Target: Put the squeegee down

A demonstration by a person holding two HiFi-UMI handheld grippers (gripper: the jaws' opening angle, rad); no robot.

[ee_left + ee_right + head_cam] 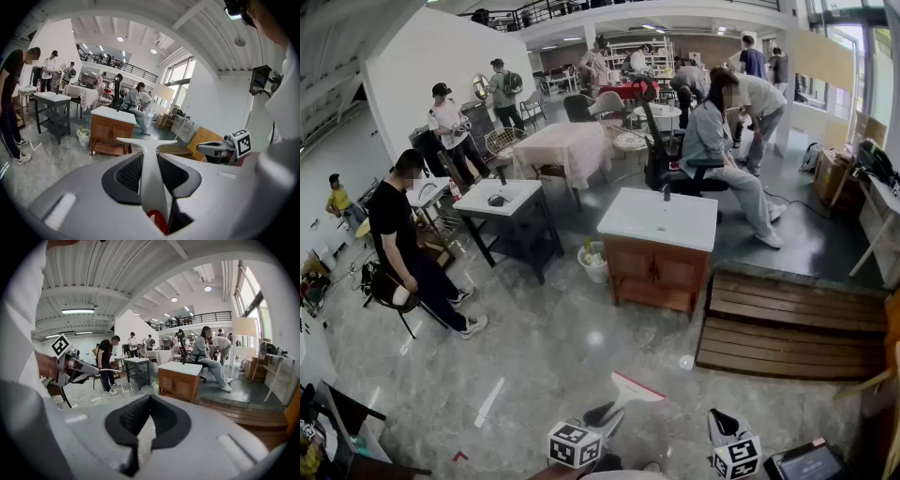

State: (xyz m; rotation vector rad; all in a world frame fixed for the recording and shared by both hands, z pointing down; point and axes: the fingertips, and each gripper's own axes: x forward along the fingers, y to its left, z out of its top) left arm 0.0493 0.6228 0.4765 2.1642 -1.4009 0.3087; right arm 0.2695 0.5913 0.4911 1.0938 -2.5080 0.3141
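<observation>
Head view, left hand-held gripper (pixel 602 417): low in the frame, clamped on the handle of a white plastic squeegee (pixel 630 389) with a red-edged blade
Head view, squeegee: held in the air over the grey stone floor (pixel 534 366), blade up and to the right
Head view, right hand-held gripper (pixel 724 427): just right of the left one, apart from the squeegee
Head view, surroundings: a brown wooden cabinet with a white top (pixel 656 270) stands ahead, a white bucket (pixel 594 262) just beside its left side, a brown slatted wooden platform (pixel 787 323) to its right
Left gripper view, jaws: closed on the squeegee (pixel 147 143), whose handle runs up between the black pads to the T-shaped blade
Left gripper view, right hand-held gripper (pixel 206 149): near, off to the right, not touching
Right gripper view, right hand-held gripper (pixel 150 399): black pads meet at the tips, nothing between them
Right gripper view, left hand-held gripper (pixel 91 372): at the left, the squeegee (pixel 110 371) sticking out of it to the right
</observation>
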